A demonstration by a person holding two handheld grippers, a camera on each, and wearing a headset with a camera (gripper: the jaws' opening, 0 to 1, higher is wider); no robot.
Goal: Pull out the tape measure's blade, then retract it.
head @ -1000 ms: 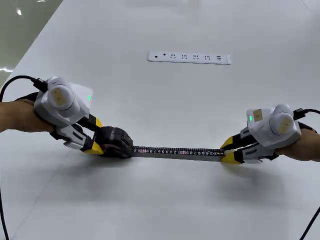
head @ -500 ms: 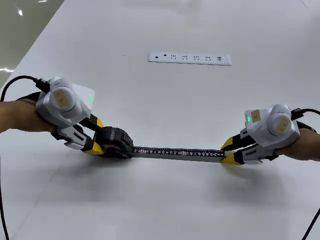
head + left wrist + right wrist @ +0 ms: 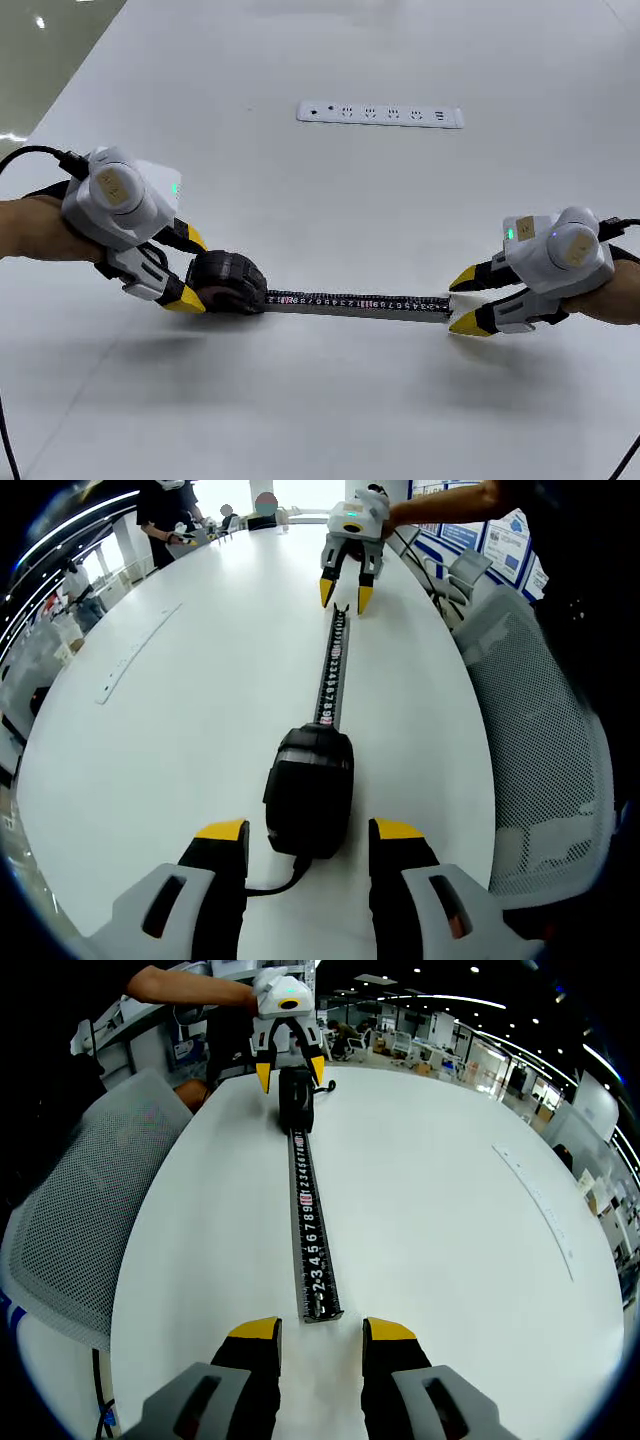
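Tape measure [image 3: 226, 283] on table [image 3: 330, 200], power strip [image 3: 380, 114] behind

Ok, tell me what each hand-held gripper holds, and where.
Nothing. Left hand-held gripper is open, jaws clear of the tape measure case; right hand-held gripper is open, short of the blade tip.

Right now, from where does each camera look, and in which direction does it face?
Head view: from above, looking down at the left gripper, tape measure, blade and right gripper; both forearms show.
Left gripper view: on the left gripper, looking along the blade toward the right gripper; its own open jaws flank the tape measure.
Right gripper view: on the right gripper, facing the left gripper; its own open jaws sit behind the blade's end.
Shared: the gripper views face each other along one blade.
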